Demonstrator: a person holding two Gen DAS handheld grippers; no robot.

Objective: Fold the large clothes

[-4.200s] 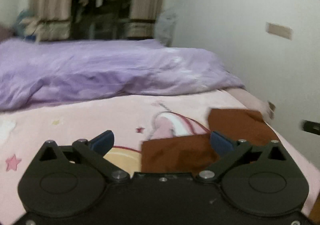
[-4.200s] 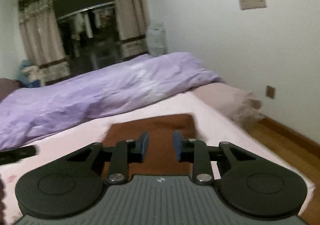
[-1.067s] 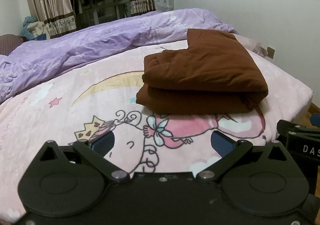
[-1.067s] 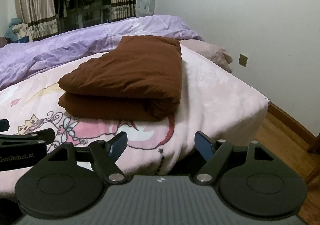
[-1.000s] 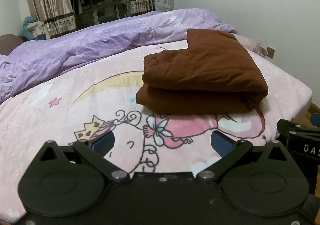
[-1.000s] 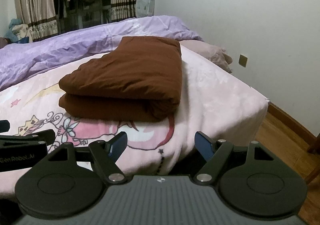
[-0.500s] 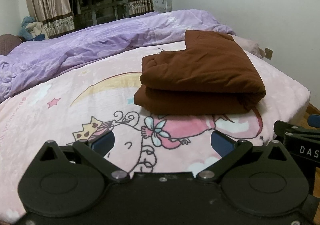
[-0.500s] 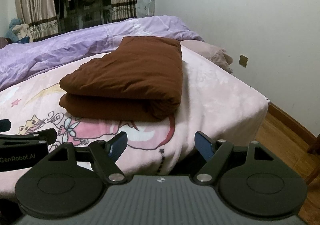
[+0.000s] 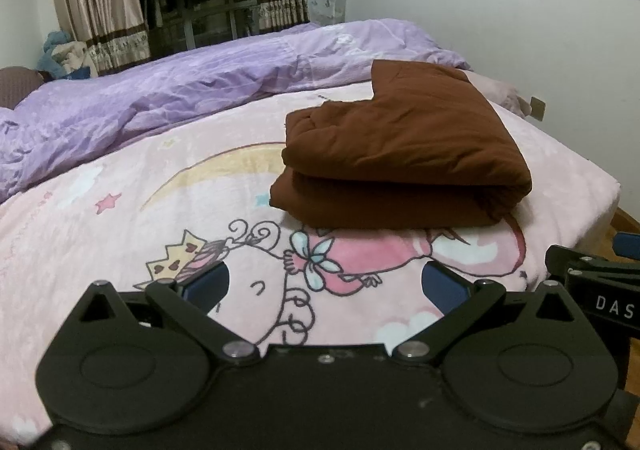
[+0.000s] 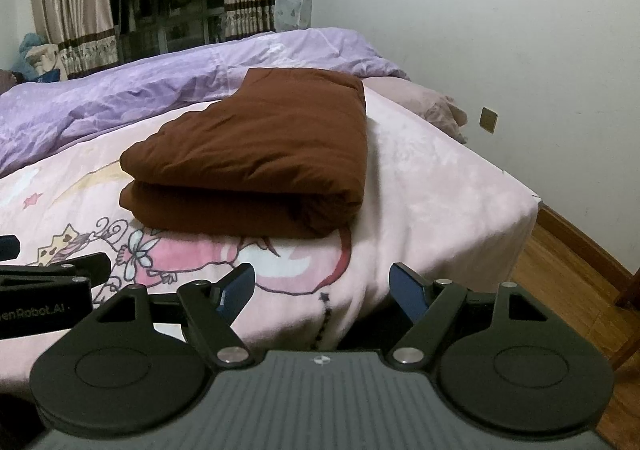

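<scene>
brown garment (image 9: 404,153) folded in a thick stack on the pink cartoon blanket (image 9: 120,234) of the bed, near its corner; purple duvet (image 9: 160,89) behind | left gripper (image 9: 324,286) fingers spread, empty (short of the garment) | right gripper (image 10: 322,288) fingers spread, empty

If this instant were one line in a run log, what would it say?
item: folded brown padded garment on pink cartoon blanket | left gripper: open, empty | right gripper: open, empty | contact: none

Bed (image 9: 560,169), pink cartoon blanket: folded brown garment (image 9: 400,153), purple duvet (image 9: 160,97).
</scene>
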